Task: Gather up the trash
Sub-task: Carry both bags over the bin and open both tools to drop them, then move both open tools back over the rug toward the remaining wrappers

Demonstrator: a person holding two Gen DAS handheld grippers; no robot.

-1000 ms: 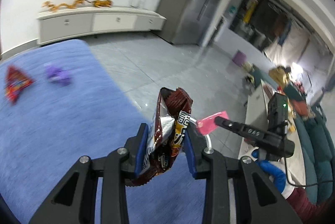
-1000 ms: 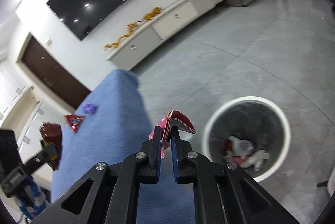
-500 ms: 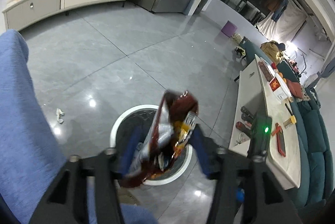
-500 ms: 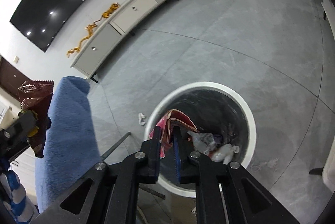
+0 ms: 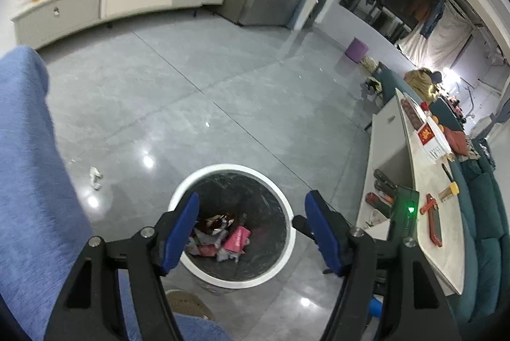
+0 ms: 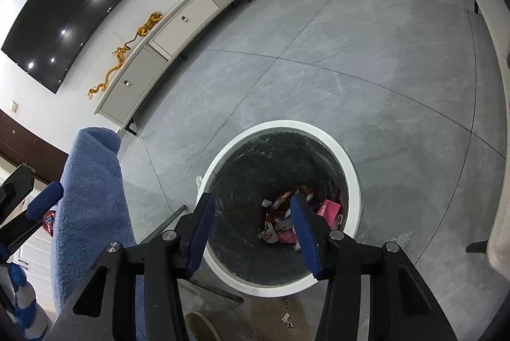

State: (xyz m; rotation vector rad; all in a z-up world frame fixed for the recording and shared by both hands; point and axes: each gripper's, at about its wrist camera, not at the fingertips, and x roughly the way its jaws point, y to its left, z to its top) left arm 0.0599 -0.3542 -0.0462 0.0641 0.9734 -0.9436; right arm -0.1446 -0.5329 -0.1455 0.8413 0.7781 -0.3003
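A round bin (image 5: 229,168) with a white rim and a black liner stands on the grey floor. My left gripper (image 5: 252,204) hovers over it, its jaws opening with nothing between them. Inside lie a brown snack bag (image 5: 216,221) and a pink wrapper (image 5: 237,240) among other scraps. In the right wrist view my right gripper (image 6: 251,204) is also above the bin (image 6: 287,125), its jaws opening and empty. The pink wrapper (image 6: 328,208) rests at the bottom. A red wrapper (image 6: 47,220) lies on the blue cloth (image 6: 92,197), beside the left gripper's blue pad (image 6: 44,200).
The blue-covered table (image 5: 28,181) borders the bin on the left. A white scrap (image 5: 95,177) lies on the floor. A long white low table (image 5: 424,213) with small items stands to the right, and a white cabinet (image 5: 111,0) lines the far wall. A slipper (image 6: 280,318) sits below the bin.
Both grippers swung from over the blue cloth to above the bin and opened. The brown snack bag left the left gripper and the pink wrapper left the right; both now lie in the bin.
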